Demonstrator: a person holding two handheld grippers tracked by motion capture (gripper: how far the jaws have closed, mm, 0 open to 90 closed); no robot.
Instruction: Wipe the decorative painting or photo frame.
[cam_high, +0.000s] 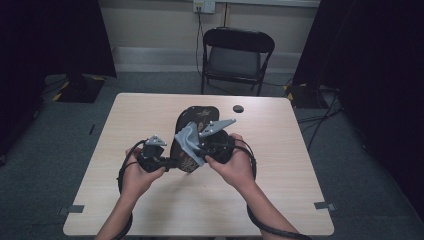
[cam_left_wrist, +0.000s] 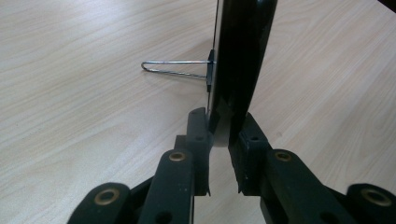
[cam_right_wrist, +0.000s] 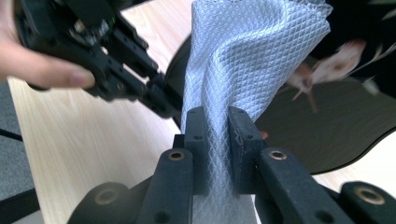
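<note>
A dark rounded panel (cam_high: 199, 114) with a flowery pattern stands tilted on the wooden table (cam_high: 165, 210). My left gripper (cam_high: 171, 162) is shut on its lower edge; the left gripper view shows both jaws clamped on the thin black panel (cam_left_wrist: 243, 46), with a wire stand (cam_left_wrist: 173, 68) sticking out of its side. My right gripper (cam_high: 201, 148) is shut on a pale grey-blue diamond-weave cloth (cam_high: 189, 142), which lies against the panel's face. In the right gripper view the cloth (cam_right_wrist: 252, 56) rises from between the jaws of the right gripper (cam_right_wrist: 217, 119), in front of the panel (cam_right_wrist: 336, 121) and the left gripper (cam_right_wrist: 161, 100).
A small black round object (cam_high: 238, 108) lies on the table near its far edge. A black folding chair (cam_high: 237, 52) stands behind the table. Dark curtains hang on both sides. Cables trail from both grippers past the person's forearms.
</note>
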